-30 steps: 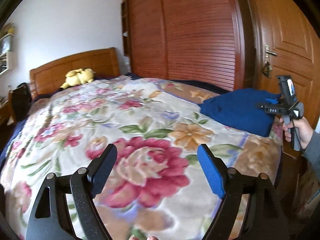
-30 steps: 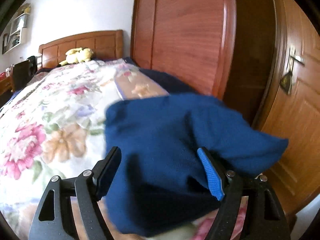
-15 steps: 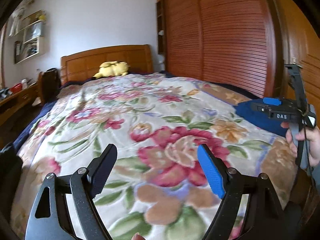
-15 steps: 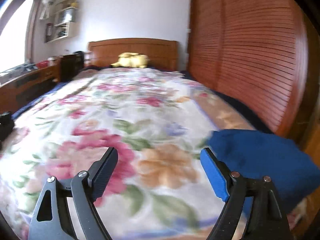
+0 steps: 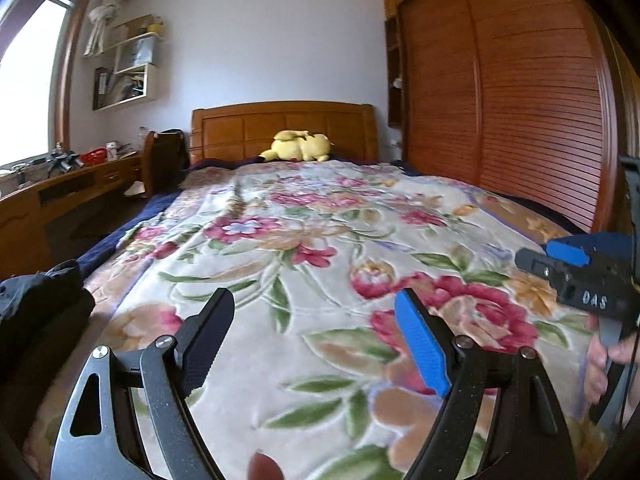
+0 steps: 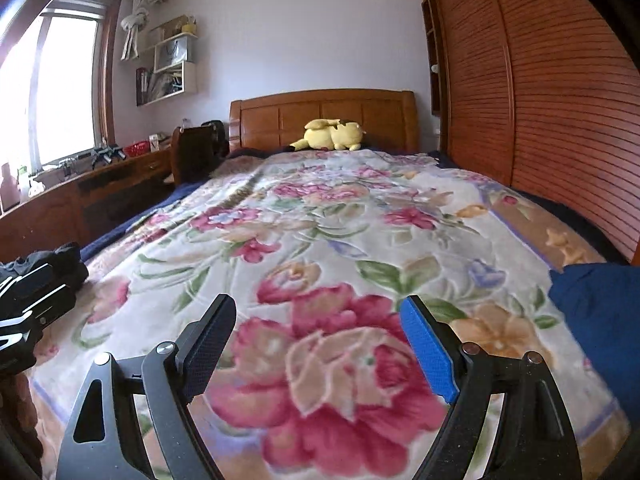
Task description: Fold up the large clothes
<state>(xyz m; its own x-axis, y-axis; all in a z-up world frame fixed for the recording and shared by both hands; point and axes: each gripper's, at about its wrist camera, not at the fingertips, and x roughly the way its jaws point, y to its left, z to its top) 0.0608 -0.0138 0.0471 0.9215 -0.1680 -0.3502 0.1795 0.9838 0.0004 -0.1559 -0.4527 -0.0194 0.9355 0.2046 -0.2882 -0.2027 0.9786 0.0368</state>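
A wide bed is filling both views, covered by a cream plush blanket printed with big red, pink and orange flowers (image 5: 304, 264). At its far end a carved orange-brown wooden headboard (image 5: 284, 128) is standing against the white wall, and a yellow plush toy (image 5: 298, 146) is lying just before it. A slatted reddish-brown wooden wardrobe (image 5: 520, 112) is running along the right side of the bed, and a long brown wooden desk crowded with small items (image 6: 80, 184) is lining the left side under the window.

The left gripper (image 5: 312, 344) is hovering over the near part of the blanket with its jaws spread wide and nothing between them. The right gripper (image 6: 316, 344) is doing the same, also spread and holding nothing.

The folded dark blue fleece garment (image 6: 600, 312) is lying at the bed's near right corner, resting on the blanket beside the wardrobe, well apart from both sets of fingers. So little of it is showing that its long axis cannot be told.

Only the right wrist view is showing a broad face of that garment; in the left wrist view just a sliver is peeking out behind the right gripper's body, held in a hand (image 5: 604, 360). A crumpled black garment (image 5: 36, 312) is sitting at the bed's near left edge.
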